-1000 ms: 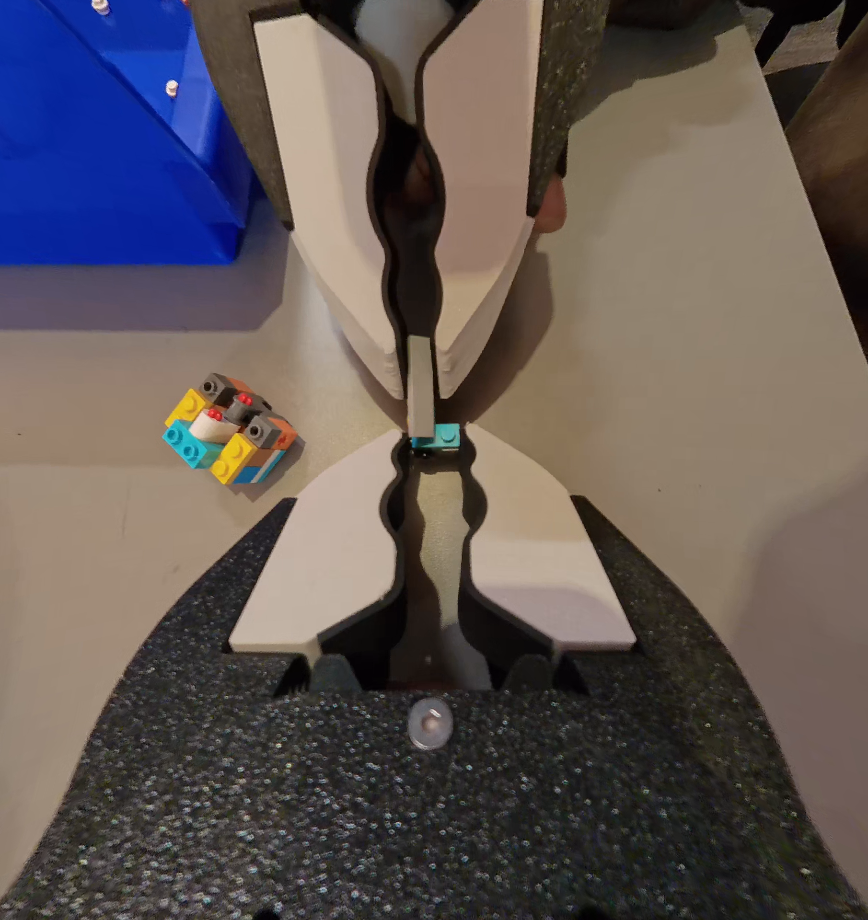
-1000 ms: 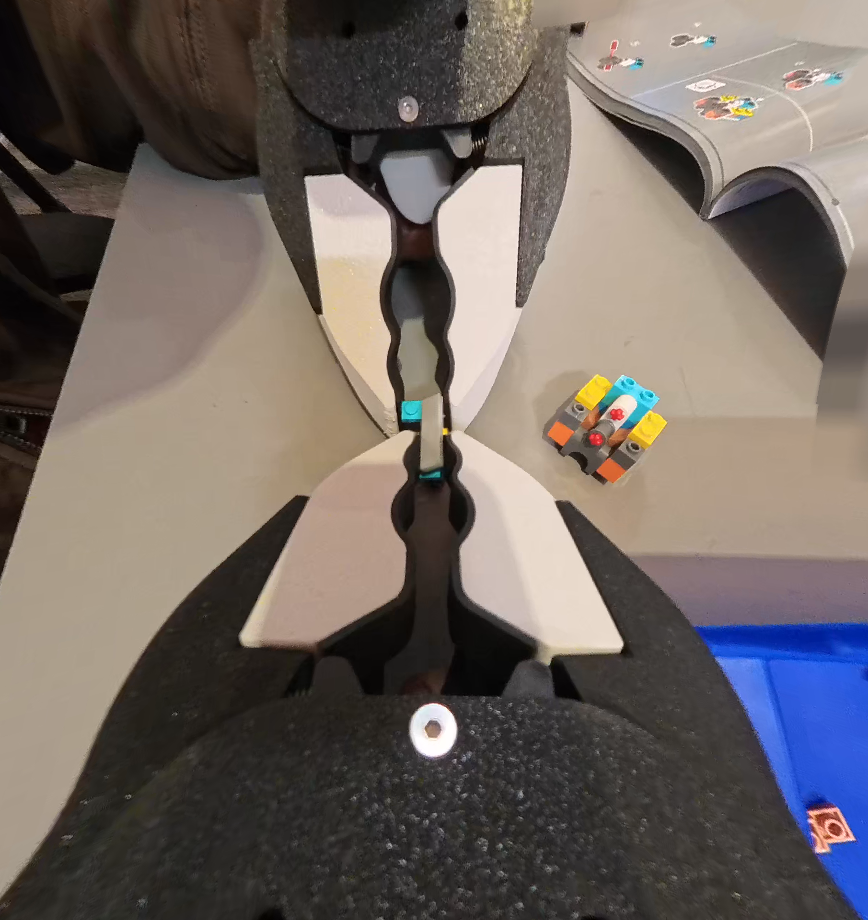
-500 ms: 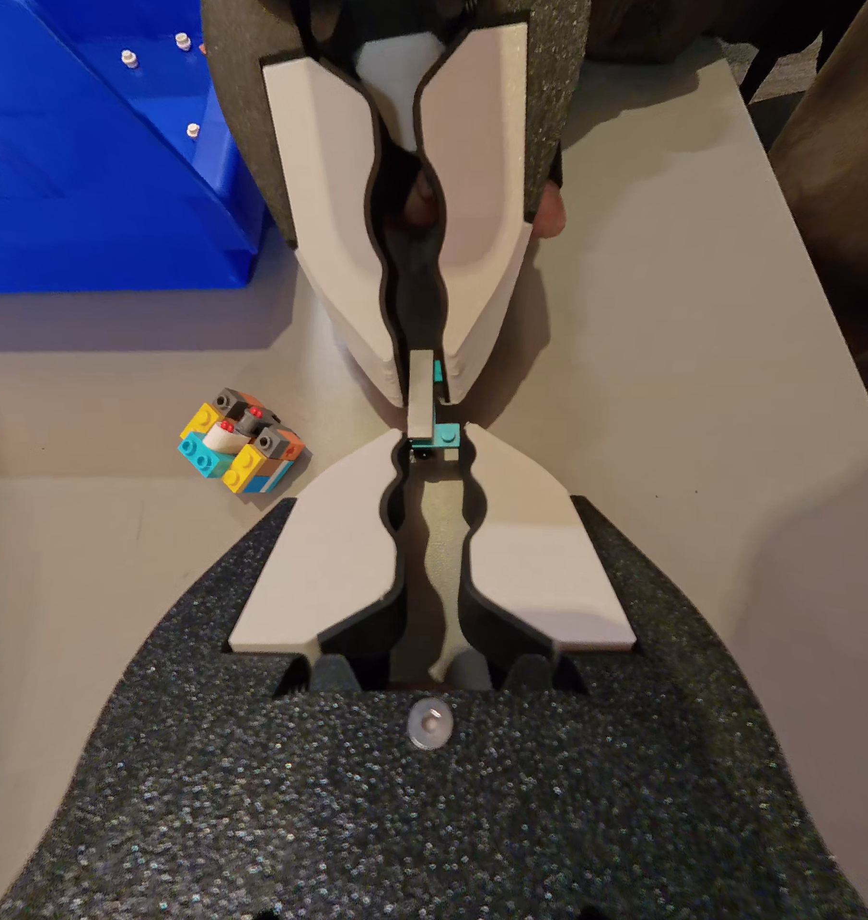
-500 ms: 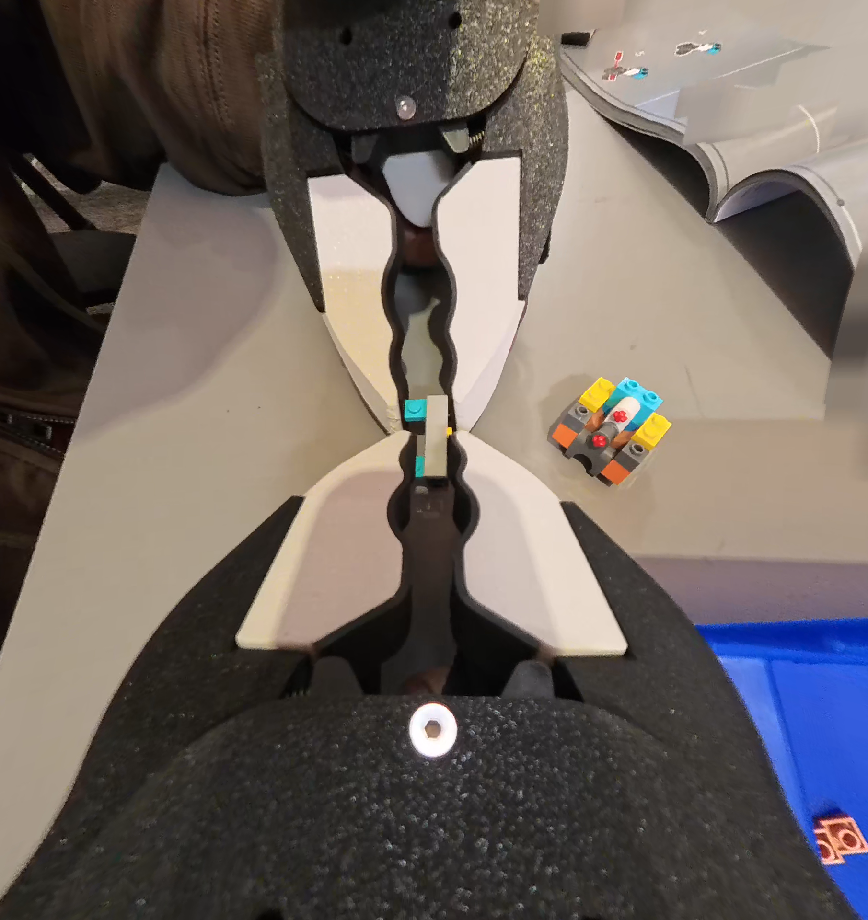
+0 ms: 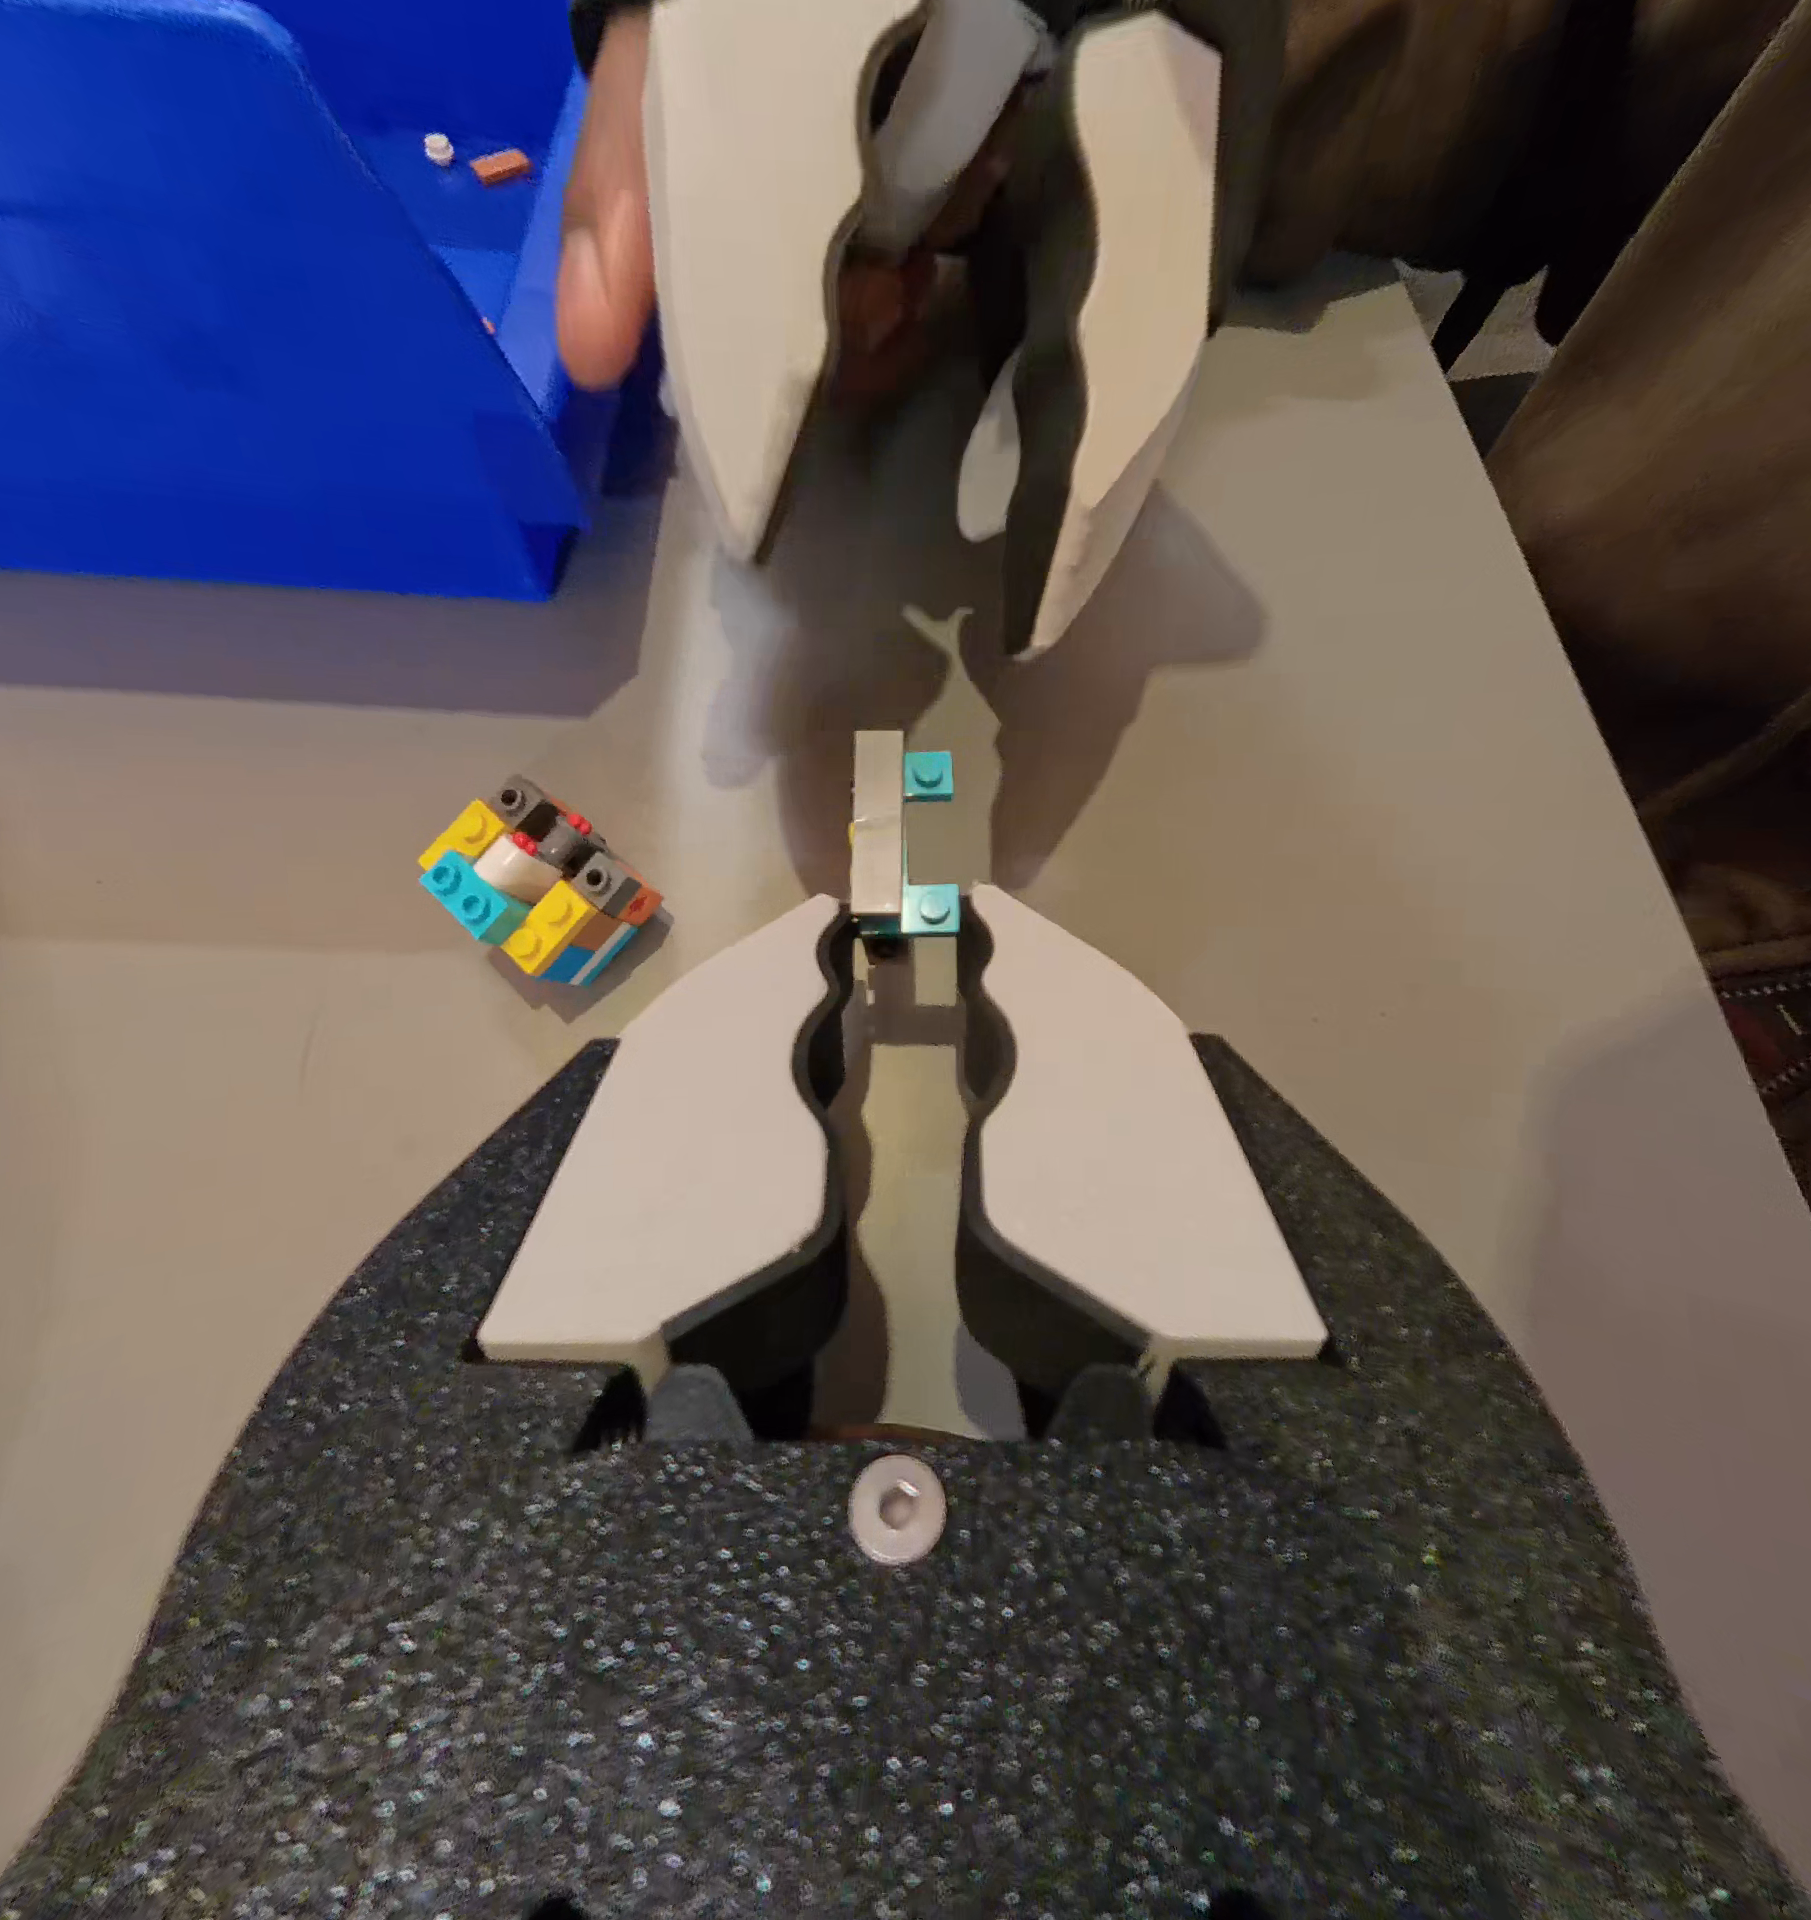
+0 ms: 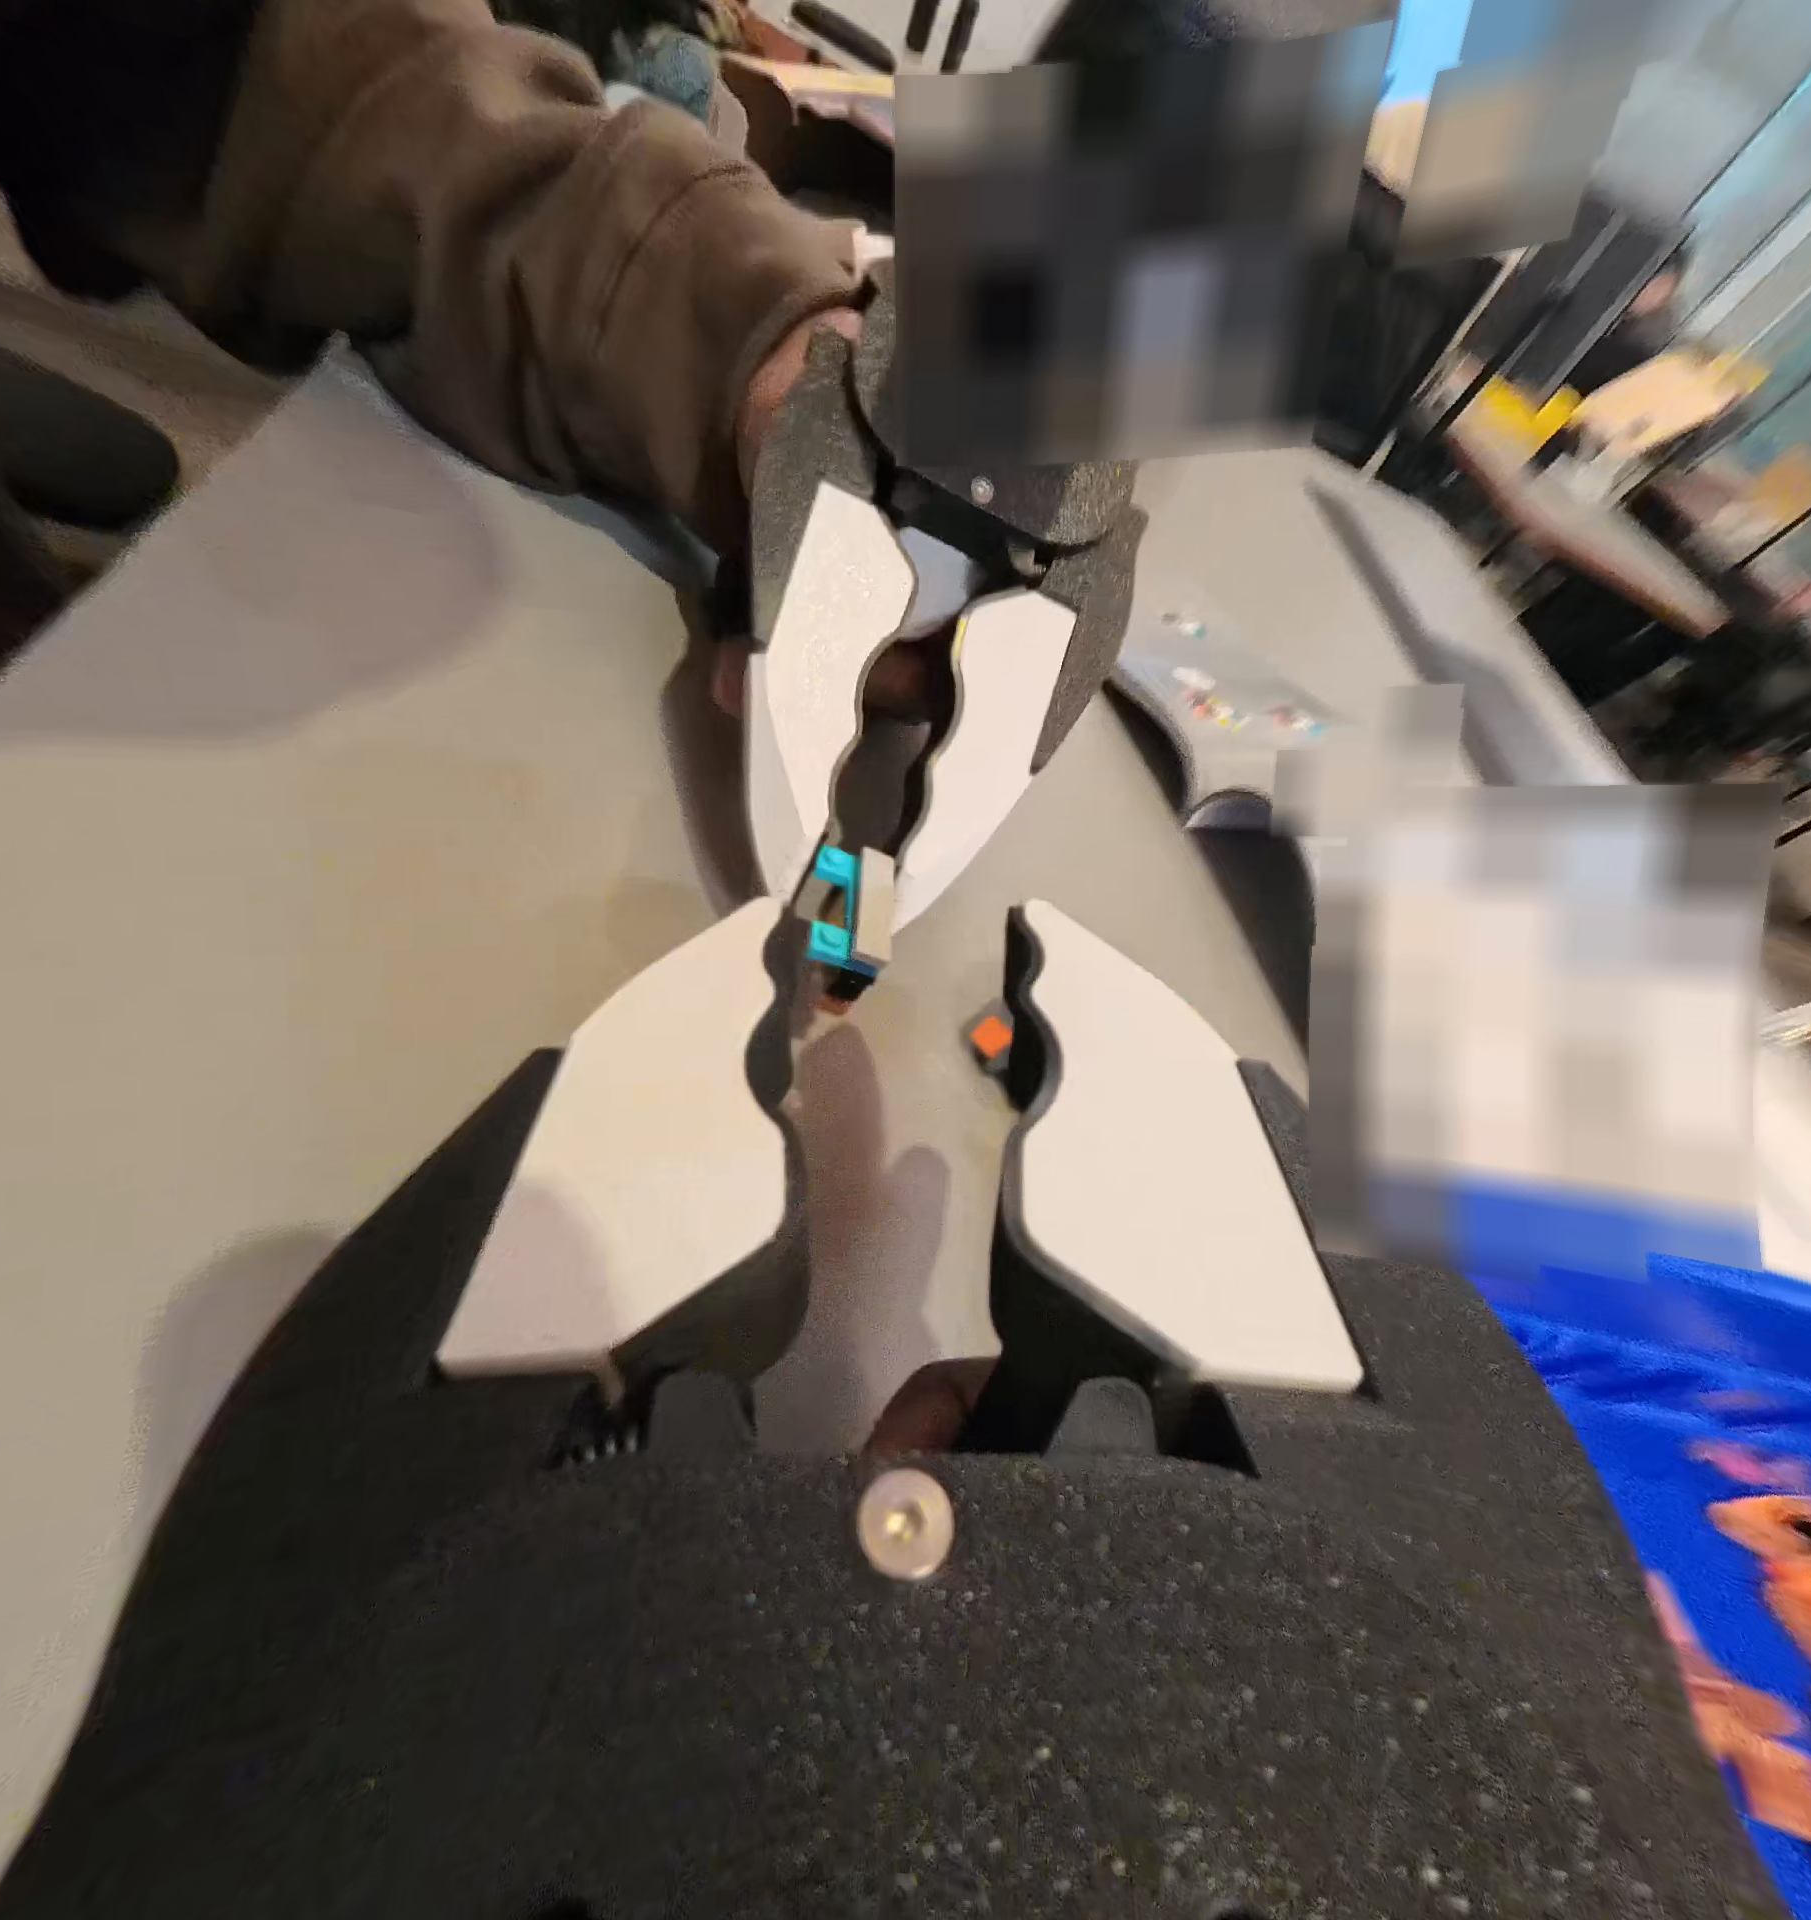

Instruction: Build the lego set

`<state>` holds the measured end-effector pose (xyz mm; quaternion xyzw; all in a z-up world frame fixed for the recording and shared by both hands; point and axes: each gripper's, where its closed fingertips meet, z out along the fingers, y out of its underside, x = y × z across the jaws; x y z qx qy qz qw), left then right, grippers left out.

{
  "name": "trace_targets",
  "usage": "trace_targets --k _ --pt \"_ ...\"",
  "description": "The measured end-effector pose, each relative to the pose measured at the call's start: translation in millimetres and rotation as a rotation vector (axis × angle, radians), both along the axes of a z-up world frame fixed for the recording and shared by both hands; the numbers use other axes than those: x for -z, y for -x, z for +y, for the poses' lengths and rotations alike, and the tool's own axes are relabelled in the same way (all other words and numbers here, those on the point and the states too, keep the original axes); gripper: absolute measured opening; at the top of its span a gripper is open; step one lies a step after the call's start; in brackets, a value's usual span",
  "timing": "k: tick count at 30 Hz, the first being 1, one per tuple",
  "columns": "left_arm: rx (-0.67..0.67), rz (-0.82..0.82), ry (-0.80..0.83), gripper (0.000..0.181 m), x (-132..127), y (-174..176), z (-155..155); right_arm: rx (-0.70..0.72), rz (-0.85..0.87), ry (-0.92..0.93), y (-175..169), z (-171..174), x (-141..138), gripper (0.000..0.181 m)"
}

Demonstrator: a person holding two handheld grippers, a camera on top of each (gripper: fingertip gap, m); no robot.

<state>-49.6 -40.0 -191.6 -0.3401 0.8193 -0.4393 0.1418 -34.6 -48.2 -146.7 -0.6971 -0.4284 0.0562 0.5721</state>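
Plastic bricks make up the piece we hold: a grey bar with two teal one-stud plates point(image 5: 888, 831) on one side, pinched at its near end between the tips of our left claw point(image 5: 906, 914). The bar juts forward out of that claw, above the beige table point(image 5: 1244, 831), with one teal plate right at the fingertips and the other near the far end. In the right wrist view the same piece point(image 6: 847, 914) hangs from the left claw point(image 6: 859, 883), which comes down from above and is gripped by a person's hand in a brown sleeve point(image 6: 527, 270).

Our right claw point(image 6: 906, 940) stands spread, its two pale fingers well apart and holding nothing; the bar lies just beside its left fingertip, not between the fingers. From the left wrist view that right claw point(image 5: 885, 592) hangs ahead of the bar, apart from it, slightly blurred.

On the table to the left of the held piece sits a small multicoloured brick model point(image 5: 537, 883) of yellow, teal, grey and orange parts. A blue plastic bin point(image 5: 205, 312) stands beyond it, with a few loose pieces inside.
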Motion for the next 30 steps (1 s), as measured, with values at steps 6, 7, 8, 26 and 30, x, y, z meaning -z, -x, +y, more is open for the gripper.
trace_targets --k 6,7,8,26,30 --pt "0.025 -0.011 0.008 0.019 -10 4 1 -0.035 -0.221 -0.192 5 -1 1 0.044" --pt "0.03 -0.014 0.009 0.019 -12 5 0 -0.042 -0.244 -0.212 7 -1 1 0.045" --pt "0.035 -0.017 0.012 0.019 -15 5 -1 -0.049 -0.264 -0.231 9 -1 1 0.045" --pt "0.085 0.007 0.04 0.019 -29 5 -18 -0.076 -0.461 -0.359 19 -3 8 0.033" --pt "0.088 0.02 0.049 0.019 -28 7 -18 -0.074 -0.48 -0.367 20 -2 10 0.027"
